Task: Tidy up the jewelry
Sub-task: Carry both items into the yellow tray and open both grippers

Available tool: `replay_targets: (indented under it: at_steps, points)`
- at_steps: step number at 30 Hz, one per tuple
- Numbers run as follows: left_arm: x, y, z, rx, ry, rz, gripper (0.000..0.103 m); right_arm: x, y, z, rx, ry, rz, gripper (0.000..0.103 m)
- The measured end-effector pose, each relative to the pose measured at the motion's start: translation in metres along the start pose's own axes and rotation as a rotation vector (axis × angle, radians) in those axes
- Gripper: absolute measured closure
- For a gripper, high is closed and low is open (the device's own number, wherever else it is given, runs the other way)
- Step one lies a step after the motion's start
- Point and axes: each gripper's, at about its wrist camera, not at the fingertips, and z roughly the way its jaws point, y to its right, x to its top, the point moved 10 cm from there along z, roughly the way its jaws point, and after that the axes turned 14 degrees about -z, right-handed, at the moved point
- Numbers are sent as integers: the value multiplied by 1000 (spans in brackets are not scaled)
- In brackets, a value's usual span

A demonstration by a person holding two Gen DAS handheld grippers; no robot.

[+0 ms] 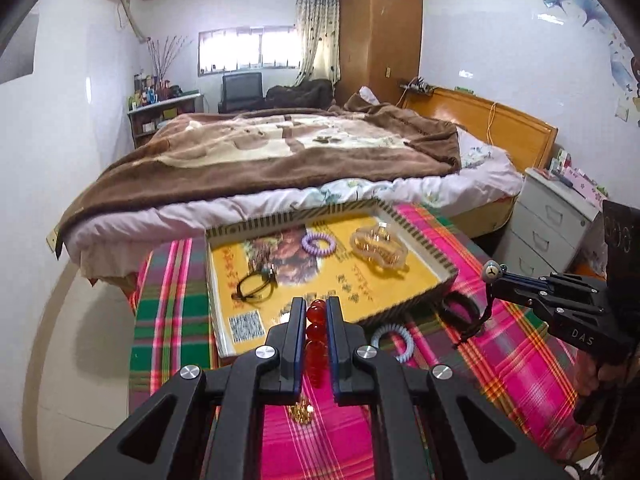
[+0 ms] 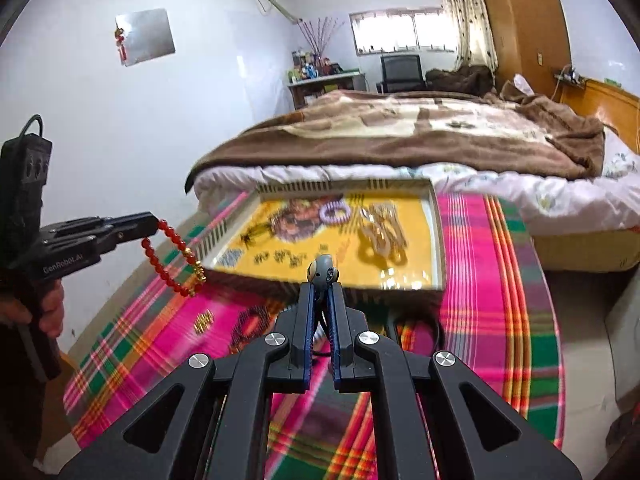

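Note:
My left gripper is shut on a red bead bracelet, held above the plaid cloth near the tray's front edge; the bracelet hangs from it in the right wrist view. My right gripper is shut on a small bell charm with a black cord, just before the tray; it also shows in the left wrist view. The shallow yellow tray holds a purple coil hair tie, a clear hair claw and a black bracelet.
On the pink and green plaid cloth lie a pale blue coil tie, a black band, a small gold piece and a dark bead bracelet. A bed stands behind; a white drawer unit is at right.

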Motion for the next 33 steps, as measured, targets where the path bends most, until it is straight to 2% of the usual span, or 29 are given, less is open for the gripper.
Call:
replay_targets:
  at_steps: [6,13,21,33]
  points:
    - [25,-2,2,0,30,-3,93,30,1,12,18,15,-10,96]
    - [31,-15,36,-4,0,-42,93,51,5,67,40,-39,-13,96]
    - [16,-40,87,1,-73,-109,93,45,2,136,76,-153,-25,96]
    - [2,-87,138,91,-152,-164,93,32,-9,215,97,-305,-64,96]
